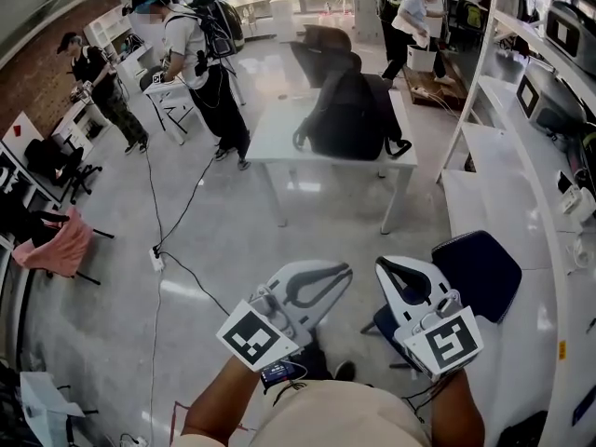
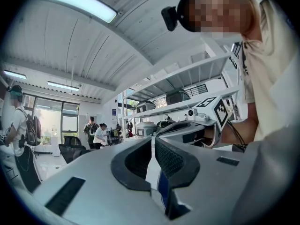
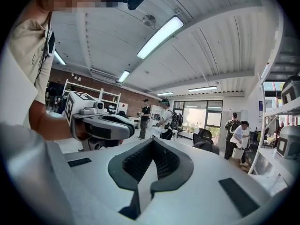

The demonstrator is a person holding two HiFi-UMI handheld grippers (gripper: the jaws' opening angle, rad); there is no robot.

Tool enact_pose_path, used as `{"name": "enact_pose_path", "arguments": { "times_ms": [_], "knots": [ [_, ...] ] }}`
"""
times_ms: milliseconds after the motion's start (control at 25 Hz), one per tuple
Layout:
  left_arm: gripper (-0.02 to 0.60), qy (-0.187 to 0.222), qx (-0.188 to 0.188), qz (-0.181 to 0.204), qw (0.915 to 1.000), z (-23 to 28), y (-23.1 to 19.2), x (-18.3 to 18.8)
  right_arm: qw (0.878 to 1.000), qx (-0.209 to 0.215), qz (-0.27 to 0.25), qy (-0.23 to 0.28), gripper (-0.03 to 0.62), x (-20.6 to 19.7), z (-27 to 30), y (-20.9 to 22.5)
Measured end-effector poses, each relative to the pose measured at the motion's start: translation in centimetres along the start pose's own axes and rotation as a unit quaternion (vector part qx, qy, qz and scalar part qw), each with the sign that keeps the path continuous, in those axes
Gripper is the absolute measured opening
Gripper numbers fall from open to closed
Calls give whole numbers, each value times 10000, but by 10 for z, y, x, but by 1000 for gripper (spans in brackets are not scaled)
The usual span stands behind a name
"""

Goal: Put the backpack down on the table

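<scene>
A black backpack [image 1: 349,115] stands upright on the white table [image 1: 270,142] across the room, well away from both grippers. My left gripper [image 1: 341,272] is held close to my body at the bottom of the head view, jaws shut with nothing between them [image 2: 153,142]. My right gripper [image 1: 386,268] hangs beside it, also shut and empty [image 3: 152,143]. Both point roughly level toward the table. Each gripper shows in the other's view: the right gripper [image 2: 190,131] and the left gripper [image 3: 101,125].
A dark blue chair [image 1: 477,273] stands just right of my grippers, beside white shelving [image 1: 517,189] along the right wall. A cable [image 1: 177,222] runs across the floor at left. People [image 1: 191,54] work at desks beyond; an office chair [image 1: 321,45] sits behind the table.
</scene>
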State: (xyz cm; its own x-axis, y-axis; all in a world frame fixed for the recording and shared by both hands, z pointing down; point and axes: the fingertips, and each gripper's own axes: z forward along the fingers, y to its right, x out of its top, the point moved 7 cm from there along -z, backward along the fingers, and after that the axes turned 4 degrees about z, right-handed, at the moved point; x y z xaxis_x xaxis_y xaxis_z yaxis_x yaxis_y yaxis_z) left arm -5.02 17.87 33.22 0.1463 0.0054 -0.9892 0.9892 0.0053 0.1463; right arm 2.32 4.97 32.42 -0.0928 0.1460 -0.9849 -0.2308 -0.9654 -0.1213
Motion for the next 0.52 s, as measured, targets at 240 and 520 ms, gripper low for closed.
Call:
{"name": "enact_pose_path", "arguments": {
  "times_ms": [240, 520],
  "knots": [
    [31, 4, -16, -51, 10000, 3, 0, -2, 10000, 32, 24, -12, 25, -3, -1, 1],
    [31, -48, -8, -72, 10000, 6, -6, -8, 10000, 47, 44, -72, 25, -8, 5, 5]
  ]
}}
